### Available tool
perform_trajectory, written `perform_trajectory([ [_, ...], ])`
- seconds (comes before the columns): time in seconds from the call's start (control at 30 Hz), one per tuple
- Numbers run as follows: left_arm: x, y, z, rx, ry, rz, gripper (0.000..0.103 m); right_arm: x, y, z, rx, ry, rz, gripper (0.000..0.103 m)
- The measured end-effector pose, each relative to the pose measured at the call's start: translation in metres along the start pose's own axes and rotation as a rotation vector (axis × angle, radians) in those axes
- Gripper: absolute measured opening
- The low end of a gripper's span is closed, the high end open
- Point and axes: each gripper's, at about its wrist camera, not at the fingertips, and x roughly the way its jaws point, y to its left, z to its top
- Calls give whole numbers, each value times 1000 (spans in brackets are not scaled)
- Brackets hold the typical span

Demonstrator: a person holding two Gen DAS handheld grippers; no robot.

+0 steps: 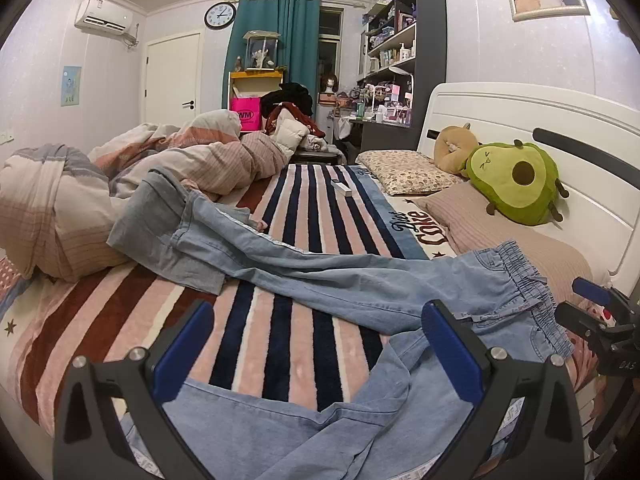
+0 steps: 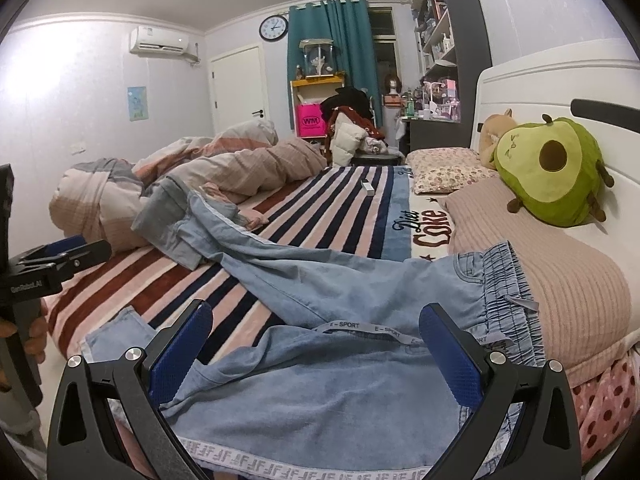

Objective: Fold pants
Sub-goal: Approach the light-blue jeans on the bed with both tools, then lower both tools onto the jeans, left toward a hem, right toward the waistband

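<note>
Light blue denim pants (image 1: pixel 320 284) (image 2: pixel 328 376) lie spread on the striped bed. One leg runs to the far left, its grey cuff (image 1: pixel 148 220) against the bunched duvet. The other leg lies along the near edge. The elastic waistband (image 1: pixel 532 292) (image 2: pixel 508 296) rests at the right by a pillow. My left gripper (image 1: pixel 318 344) hovers open over the near leg, nothing between its blue pads. My right gripper (image 2: pixel 316 348) is open too, above the seat of the pants near the waistband. Each gripper shows at the edge of the other's view.
A rumpled striped duvet (image 1: pixel 120 184) fills the bed's left side. Pillows (image 1: pixel 404 172), a green avocado plush (image 1: pixel 516 180) and a tan plush sit by the white headboard (image 1: pixel 520 116). A small white box (image 1: pixel 342 188) lies on the striped blanket (image 1: pixel 304 216). Shelves and clutter stand behind.
</note>
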Motion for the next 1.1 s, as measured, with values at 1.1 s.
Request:
perform_trajectory([
  [1.1,29,161,-147,-307,340,377,102,34,-95,-141,361,345,-81,102],
])
